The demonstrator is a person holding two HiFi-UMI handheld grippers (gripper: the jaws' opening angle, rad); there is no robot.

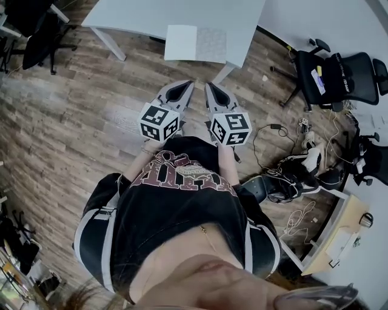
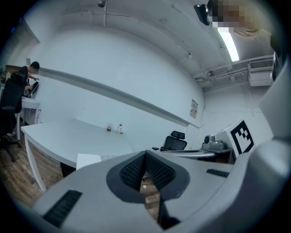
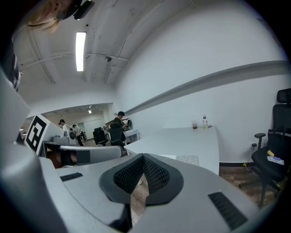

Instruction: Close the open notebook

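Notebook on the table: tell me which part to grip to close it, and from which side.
Grip the outer edge of its right page, probably coming in from the right. The notebook lies open and flat at the table's near edge, its fold running away from you, so that page swings over leftward.

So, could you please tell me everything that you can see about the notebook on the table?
The notebook lies open and flat on the pale grey table, close to the table's near edge. It shows two pages side by side. In the head view the left page looks plain white and the right page looks greyer, with a faint pattern too small to read. It looks thin, like paper. Only the table touches it, and nothing lies on it.
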